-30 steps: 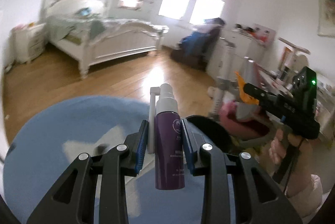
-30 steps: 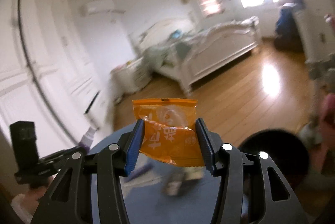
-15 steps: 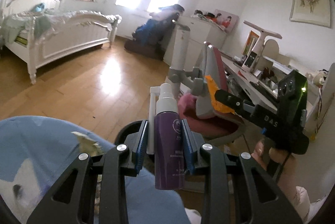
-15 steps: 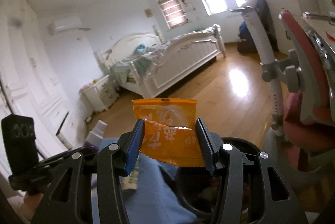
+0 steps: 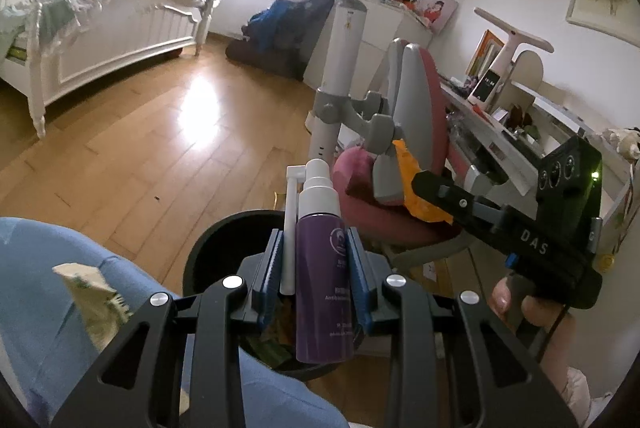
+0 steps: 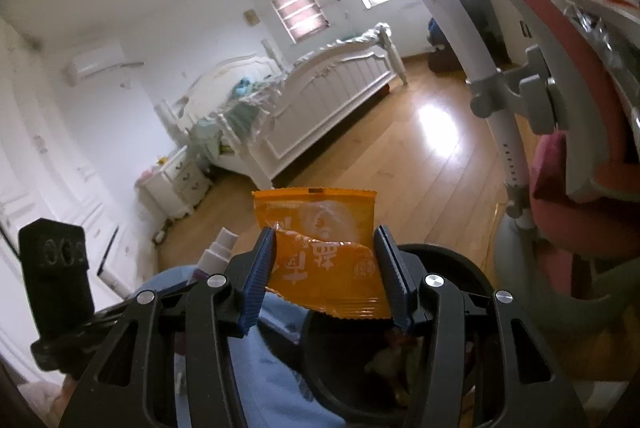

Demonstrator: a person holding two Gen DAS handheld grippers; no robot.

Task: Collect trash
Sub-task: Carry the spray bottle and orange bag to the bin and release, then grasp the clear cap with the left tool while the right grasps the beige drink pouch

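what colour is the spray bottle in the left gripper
Purple body with a white spray top; the spray bottle shows best in the left wrist view.

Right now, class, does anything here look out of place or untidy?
Yes. A crumpled scrap of paper lies loose on the blue surface beside the black bin, not in it. Clothes are heaped by the window.
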